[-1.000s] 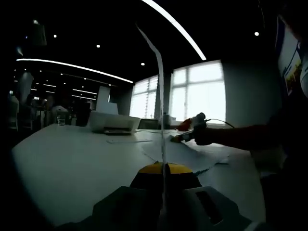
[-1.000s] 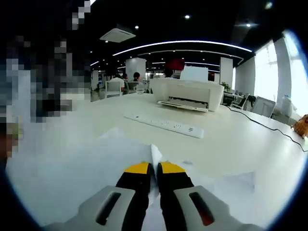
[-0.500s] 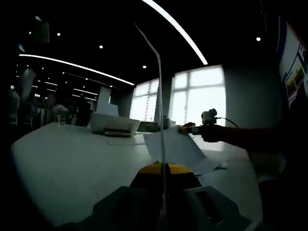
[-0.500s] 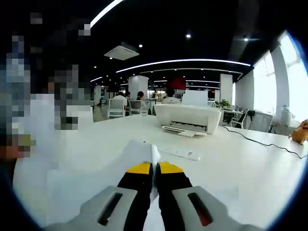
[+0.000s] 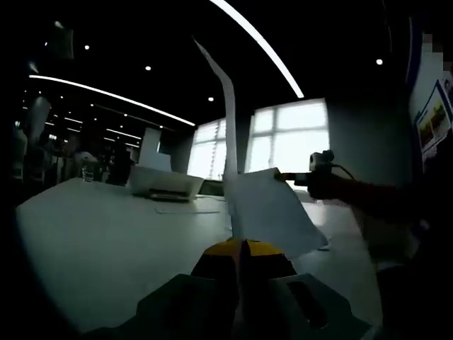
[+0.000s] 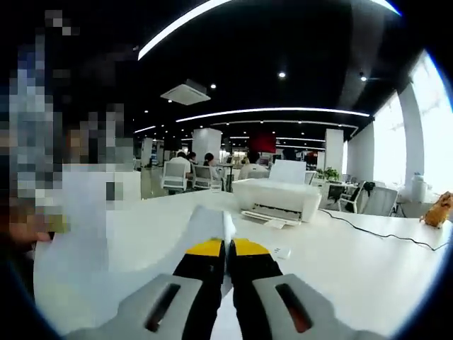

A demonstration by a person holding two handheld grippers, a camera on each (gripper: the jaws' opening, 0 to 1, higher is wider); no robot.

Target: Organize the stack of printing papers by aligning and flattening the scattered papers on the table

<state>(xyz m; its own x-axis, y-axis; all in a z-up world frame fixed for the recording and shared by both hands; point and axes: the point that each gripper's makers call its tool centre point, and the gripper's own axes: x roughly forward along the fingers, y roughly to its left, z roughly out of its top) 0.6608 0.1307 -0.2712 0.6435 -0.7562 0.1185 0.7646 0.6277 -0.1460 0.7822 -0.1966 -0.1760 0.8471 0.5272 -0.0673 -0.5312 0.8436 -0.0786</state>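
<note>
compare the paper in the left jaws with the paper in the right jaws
In the left gripper view the left paper is seen edge-on, a thin strip rising tall and curling at the top; the right paper hangs beyond it as a broad face.

In the right gripper view the right paper droops over the table.

Both are white, each pinched in shut yellow-tipped jaws.

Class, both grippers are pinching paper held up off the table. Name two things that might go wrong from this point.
The left gripper pinches the sheet at its edge, and it rises tall and curved, so it may flop or crease. The right gripper holds its paper by one edge, so loose sheets might slip out onto the table.
</note>
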